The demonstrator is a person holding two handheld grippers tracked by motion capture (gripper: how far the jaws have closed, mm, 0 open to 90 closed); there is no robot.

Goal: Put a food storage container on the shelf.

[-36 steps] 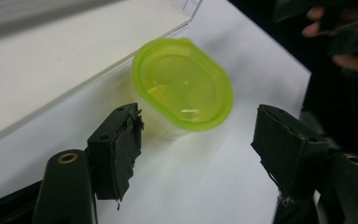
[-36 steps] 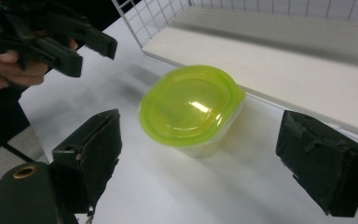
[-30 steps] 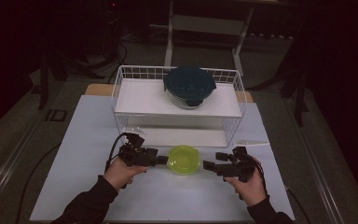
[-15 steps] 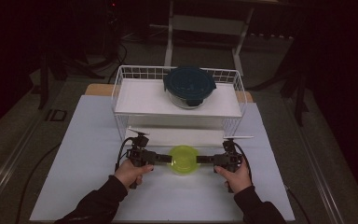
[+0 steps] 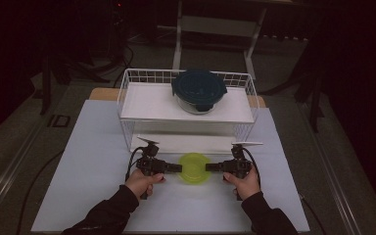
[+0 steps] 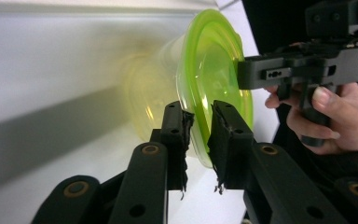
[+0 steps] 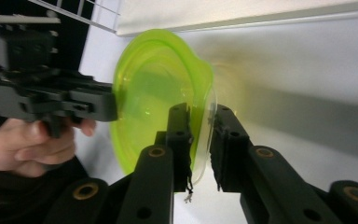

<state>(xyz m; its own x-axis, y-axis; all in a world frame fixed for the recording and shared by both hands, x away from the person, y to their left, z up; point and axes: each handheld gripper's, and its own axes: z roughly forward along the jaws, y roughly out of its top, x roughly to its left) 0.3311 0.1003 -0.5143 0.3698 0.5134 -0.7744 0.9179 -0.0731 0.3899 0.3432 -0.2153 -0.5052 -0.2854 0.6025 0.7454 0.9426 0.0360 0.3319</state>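
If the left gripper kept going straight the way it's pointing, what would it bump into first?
The left gripper points across at the green lidded container, whose rim is already between its jaws. Pushing on, it would shove that, then probably meet the right gripper on the opposite rim.

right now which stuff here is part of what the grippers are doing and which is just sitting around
In the job:
- green lidded container, gripped at its rim from both sides
- left gripper, jaws just closed on the lid's edge
- right gripper, jaws just closed on the opposite edge

Just lying about:
- dark-lidded container
- white wire rack it stands on
- white table
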